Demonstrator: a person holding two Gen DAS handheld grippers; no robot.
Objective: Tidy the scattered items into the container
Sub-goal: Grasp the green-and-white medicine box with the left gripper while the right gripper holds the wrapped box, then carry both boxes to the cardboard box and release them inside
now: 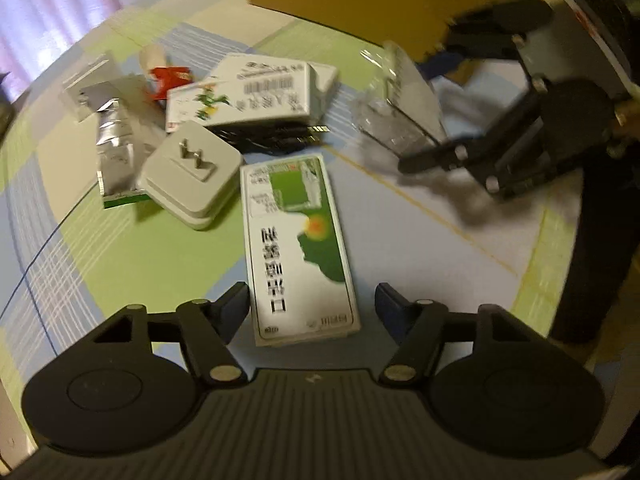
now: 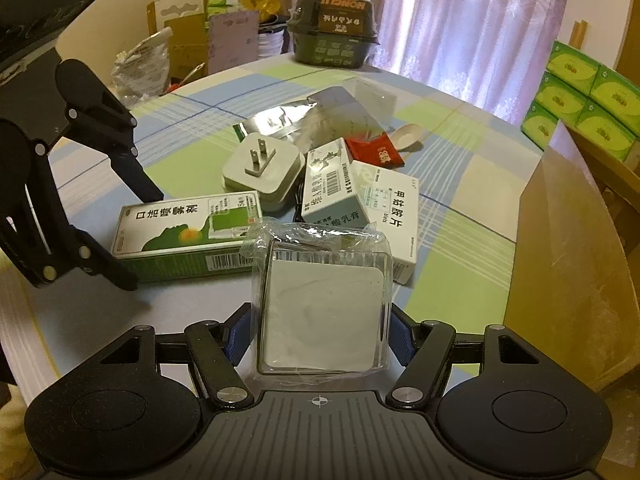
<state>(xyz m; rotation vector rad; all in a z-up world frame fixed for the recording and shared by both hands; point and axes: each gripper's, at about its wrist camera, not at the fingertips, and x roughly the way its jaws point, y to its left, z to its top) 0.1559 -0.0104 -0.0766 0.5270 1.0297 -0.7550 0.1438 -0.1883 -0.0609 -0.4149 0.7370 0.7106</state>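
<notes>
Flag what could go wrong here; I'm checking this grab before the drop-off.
1. The right tool grips only the near end of the plastic-wrapped white block; the slick wrap might slip.
2. The open left tool straddles the green-and-white medicine box; closing skewed could shove it.
</notes>
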